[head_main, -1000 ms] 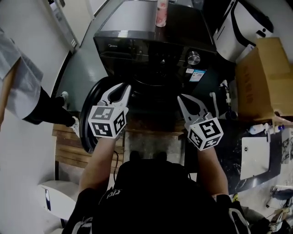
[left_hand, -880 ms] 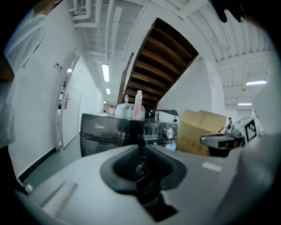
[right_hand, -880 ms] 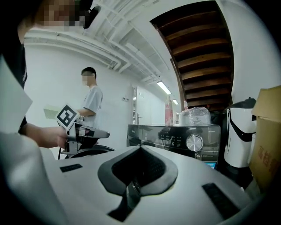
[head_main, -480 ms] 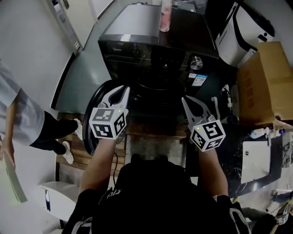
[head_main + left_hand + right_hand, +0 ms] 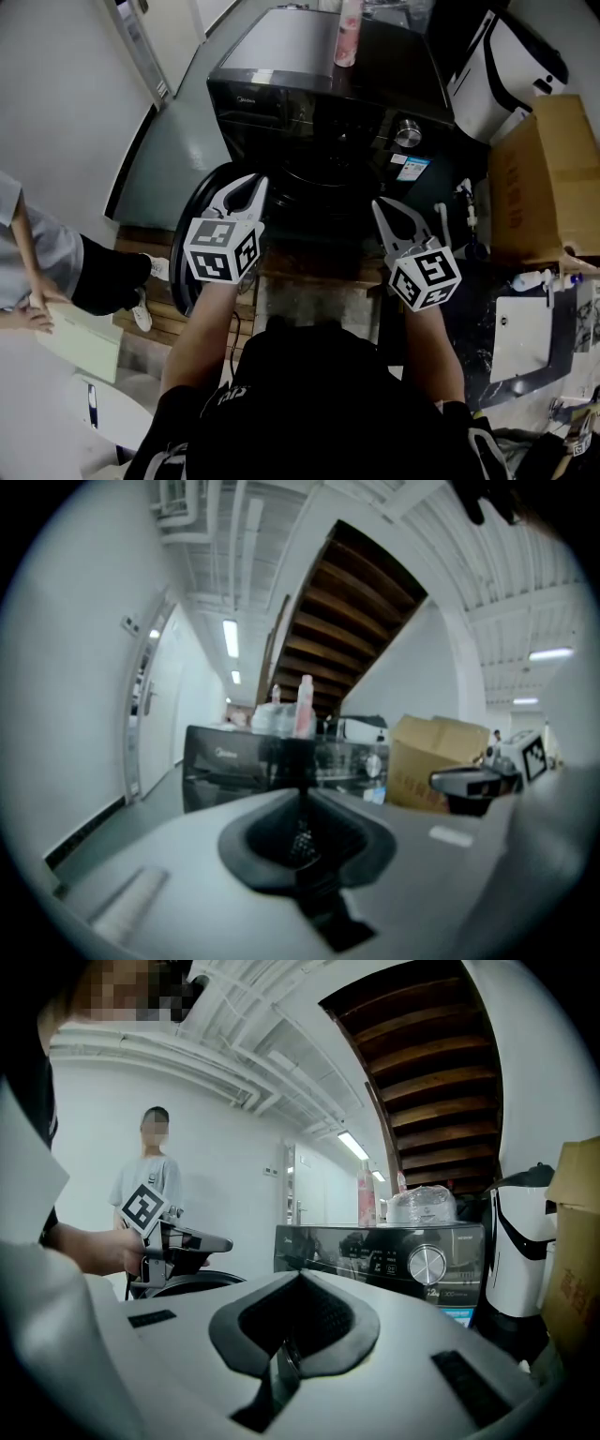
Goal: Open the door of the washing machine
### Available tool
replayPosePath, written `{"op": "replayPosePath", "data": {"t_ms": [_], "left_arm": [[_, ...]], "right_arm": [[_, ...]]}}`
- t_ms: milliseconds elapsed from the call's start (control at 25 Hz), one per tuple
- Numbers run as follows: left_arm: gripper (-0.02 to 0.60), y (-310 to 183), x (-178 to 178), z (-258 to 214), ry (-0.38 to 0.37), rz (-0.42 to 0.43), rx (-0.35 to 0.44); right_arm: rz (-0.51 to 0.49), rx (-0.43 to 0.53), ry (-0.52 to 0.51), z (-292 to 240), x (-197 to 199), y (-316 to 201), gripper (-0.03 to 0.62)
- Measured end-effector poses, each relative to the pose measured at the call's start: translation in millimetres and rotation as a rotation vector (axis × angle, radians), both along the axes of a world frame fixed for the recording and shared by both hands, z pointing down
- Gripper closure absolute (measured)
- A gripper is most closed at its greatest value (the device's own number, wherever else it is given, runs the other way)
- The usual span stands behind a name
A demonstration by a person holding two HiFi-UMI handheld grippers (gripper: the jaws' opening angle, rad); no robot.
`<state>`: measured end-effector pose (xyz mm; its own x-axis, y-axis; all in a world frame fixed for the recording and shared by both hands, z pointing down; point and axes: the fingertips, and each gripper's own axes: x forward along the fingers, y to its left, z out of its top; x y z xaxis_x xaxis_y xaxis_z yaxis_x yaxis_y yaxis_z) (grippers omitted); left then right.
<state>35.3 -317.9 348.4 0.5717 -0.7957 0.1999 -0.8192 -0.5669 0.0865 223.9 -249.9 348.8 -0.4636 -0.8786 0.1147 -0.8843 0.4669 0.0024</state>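
Left fingers [image 5: 178, 864] pressed together, tips meeting, nothing between them; the jaws have just been closing on air. Right fingers [image 5: 441, 1335] likewise shut and empty.

- Far left of the left gripper [image 5: 246, 187]: a bystander [image 5: 42, 253] holding a pale sheet, feet near the door's outer edge.
- Door [image 5: 185, 230]: the dark ring just beside the left fingers, on their outer side. It reads as already swung off the front of the washer [image 5: 309, 94]. Whether the tips touch it, I cannot tell.
- Between the two grippers, ahead of both tips: the dark drum mouth, uncovered.
- Right gripper [image 5: 382, 208]: apart from the door, pointing at the washer front below the knob [image 5: 406, 132].

Judgement: the opening looks largely done, and what remains is at most a wider swing. To do that well, keep the left tips shut and use them as a blunt pusher on the door's rim, following its arc outward. Go slowly, since the bystander's legs stand in that path. The right gripper should stay out of the drum mouth.
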Motion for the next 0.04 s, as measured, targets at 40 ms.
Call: {"op": "replayPosePath", "data": {"t_ms": [40], "left_arm": [[0.543, -0.6, 0.3, 0.2, -0.001, 0.002, 0.0]], "right_arm": [[0.0, 0.0, -0.002, 0.4, -0.1, -0.6, 0.603]]}}
